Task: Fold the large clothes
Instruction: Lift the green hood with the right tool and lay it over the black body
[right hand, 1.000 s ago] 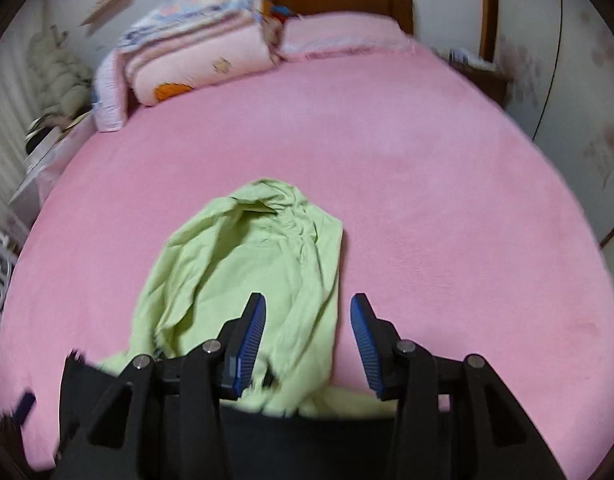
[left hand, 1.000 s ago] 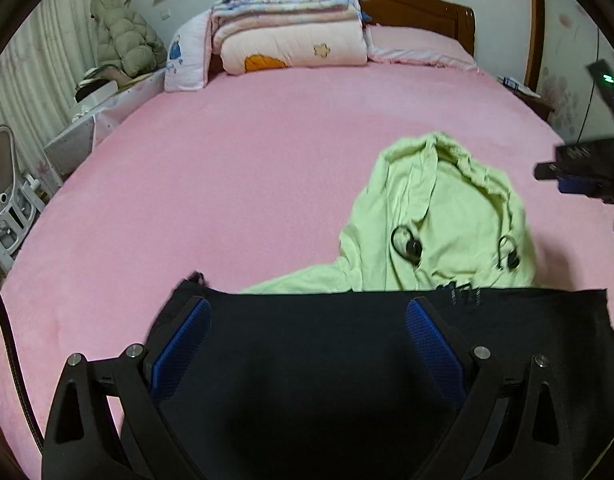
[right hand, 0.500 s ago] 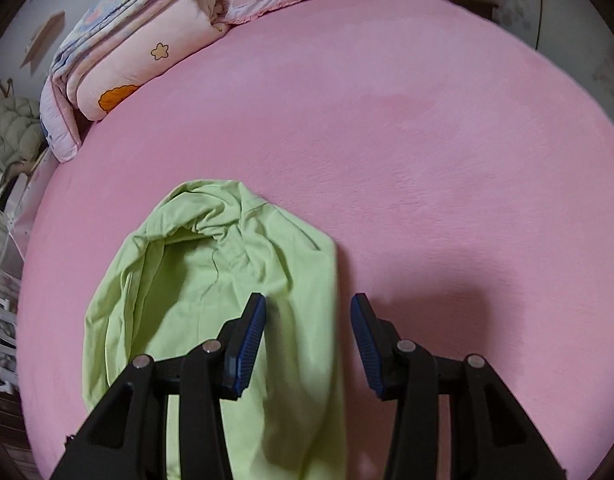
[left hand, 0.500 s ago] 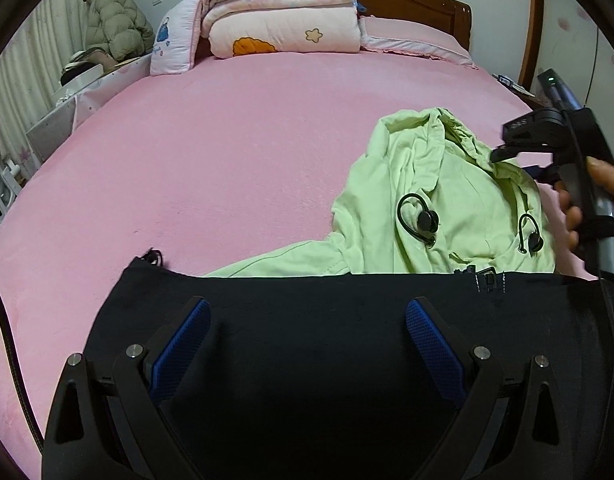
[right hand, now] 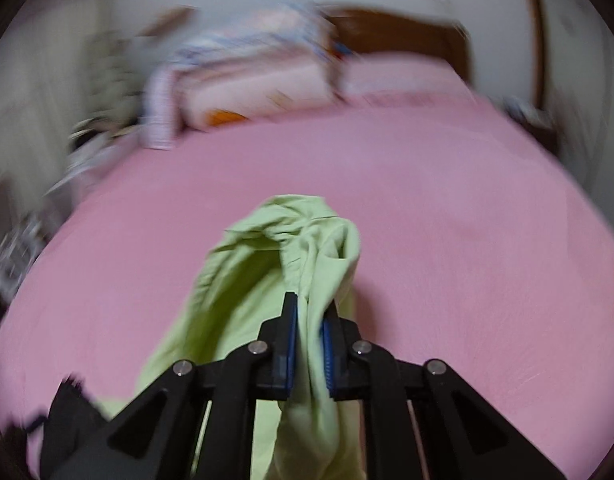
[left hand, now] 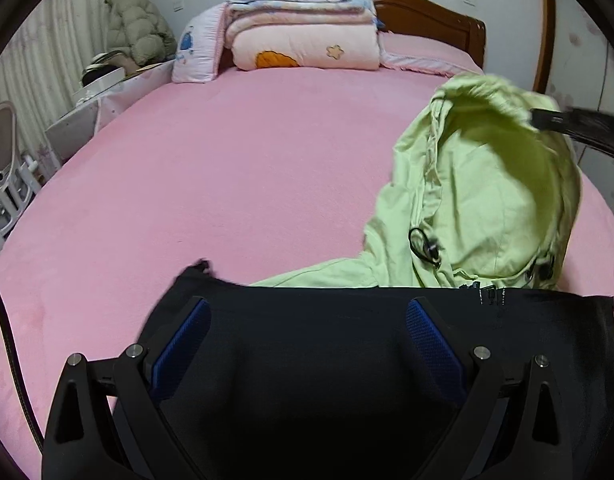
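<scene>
Right gripper [right hand: 310,334]: jaws closing on a fold of the light green hooded garment [left hand: 483,200], raised off the pink bed [left hand: 235,168] — view blurred, so contact looks firm but unconfirmed. Left gripper [left hand: 307,340]: jaws spread wide over the black garment [left hand: 347,360] — not gripping it.

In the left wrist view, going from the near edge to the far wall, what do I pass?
Left gripper → black garment → green hoodie → bare pink bedspread → folded quilts → wooden headboard.
</scene>
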`<state>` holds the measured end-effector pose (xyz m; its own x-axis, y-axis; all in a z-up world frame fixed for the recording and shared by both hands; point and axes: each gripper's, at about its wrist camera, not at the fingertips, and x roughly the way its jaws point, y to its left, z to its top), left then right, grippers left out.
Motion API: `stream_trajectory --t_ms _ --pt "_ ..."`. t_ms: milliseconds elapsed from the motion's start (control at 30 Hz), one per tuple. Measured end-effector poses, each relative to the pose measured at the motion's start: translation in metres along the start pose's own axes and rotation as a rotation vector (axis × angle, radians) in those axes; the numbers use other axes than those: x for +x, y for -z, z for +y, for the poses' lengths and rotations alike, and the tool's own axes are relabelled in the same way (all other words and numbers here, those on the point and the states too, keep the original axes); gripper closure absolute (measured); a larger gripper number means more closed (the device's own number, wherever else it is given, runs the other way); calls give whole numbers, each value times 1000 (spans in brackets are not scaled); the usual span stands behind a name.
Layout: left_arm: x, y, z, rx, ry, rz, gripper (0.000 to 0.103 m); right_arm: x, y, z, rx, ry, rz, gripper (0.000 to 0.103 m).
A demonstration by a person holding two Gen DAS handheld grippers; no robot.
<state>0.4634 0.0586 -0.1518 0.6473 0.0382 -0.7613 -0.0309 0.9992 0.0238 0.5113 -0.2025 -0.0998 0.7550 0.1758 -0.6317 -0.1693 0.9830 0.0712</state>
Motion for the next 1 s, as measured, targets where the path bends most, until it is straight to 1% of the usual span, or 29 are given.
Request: stream_trajectory --t_ms 67,100,167,233,267,300,367,400,467,533,600,700,833,967,1000 --pt "-12 4 8 -25 3 1 5 -42 12 27 -144 -40 -56 93" --pt "-19 6 13 -39 5 2 5 -56 18 37 -196 -47 -71 93" --pt "-31 13 24 -61 9 3 5 -90 43 57 -317 -59 -99 93" --pt "-44 24 35 -78 16 15 5 -116 74 72 -421 -43 -104 92" --pt "-50 32 39 -80 18 27 5 -125 92 77 -454 -19 -90 91" --pt "-54 38 42 -79 19 40 5 -127 104 80 -469 1 -72 88" --pt "-63 52 46 -71 26 68 5 -133 136 80 -476 50 -4 80" --pt "-67 59 47 -63 27 80 5 -137 151 79 -468 61 34 76" --pt "-75 68 45 -47 30 97 5 -144 175 77 -430 74 100 75" --pt "-86 80 43 -26 47 111 5 -151 191 75 -385 73 149 75" --pt "-96 87 39 -7 65 115 5 -165 206 73 -306 49 177 75" --pt "-106 93 34 5 101 121 5 -174 212 69 -185 7 211 75" --pt "-107 93 29 -16 164 155 5 -183 221 61 43 -98 253 74" --pt "-97 91 26 -57 225 187 6 -183 218 51 229 -181 272 68" --pt "-90 89 26 -74 251 199 8 -179 218 50 276 -196 273 65"
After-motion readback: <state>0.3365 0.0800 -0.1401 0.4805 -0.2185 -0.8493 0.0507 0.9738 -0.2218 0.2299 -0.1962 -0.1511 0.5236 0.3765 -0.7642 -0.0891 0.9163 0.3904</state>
